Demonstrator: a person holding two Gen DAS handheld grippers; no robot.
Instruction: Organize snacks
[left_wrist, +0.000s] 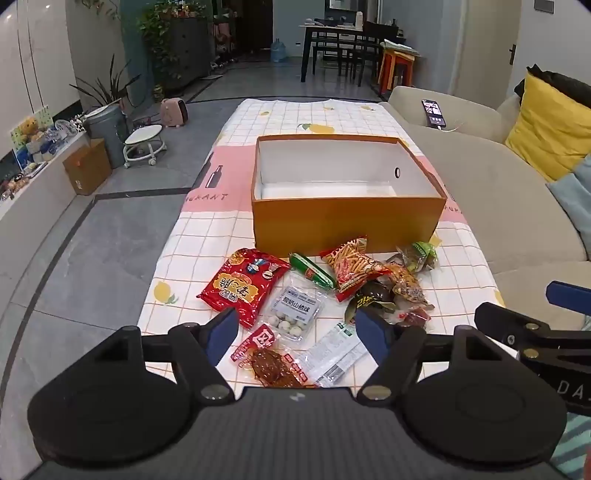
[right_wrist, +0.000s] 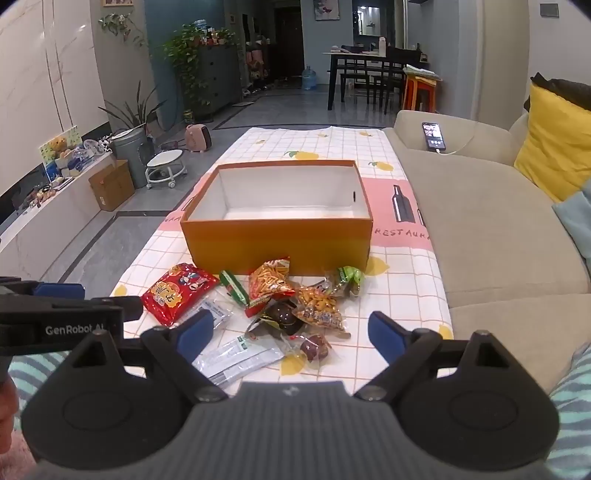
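An open orange box (left_wrist: 347, 225) with a white, empty inside stands mid-table; it also shows in the right wrist view (right_wrist: 277, 240). Several snack packs lie in front of it: a red bag (left_wrist: 240, 286), a green sausage (left_wrist: 312, 271), a chip-stick bag (left_wrist: 351, 267), a clear pack of white balls (left_wrist: 293, 308), a red meat pack (left_wrist: 269, 360) and a white sachet (right_wrist: 236, 358). My left gripper (left_wrist: 295, 332) is open above the near packs. My right gripper (right_wrist: 291, 334) is open above the near pile, holding nothing.
The table wears a checked cloth with lemons (left_wrist: 303, 110). A beige sofa (right_wrist: 491, 221) runs along the right, with a phone (right_wrist: 433, 136) and a yellow cushion (right_wrist: 554, 147). A cardboard box (left_wrist: 86, 166) and a stool (left_wrist: 144, 144) stand on the floor left.
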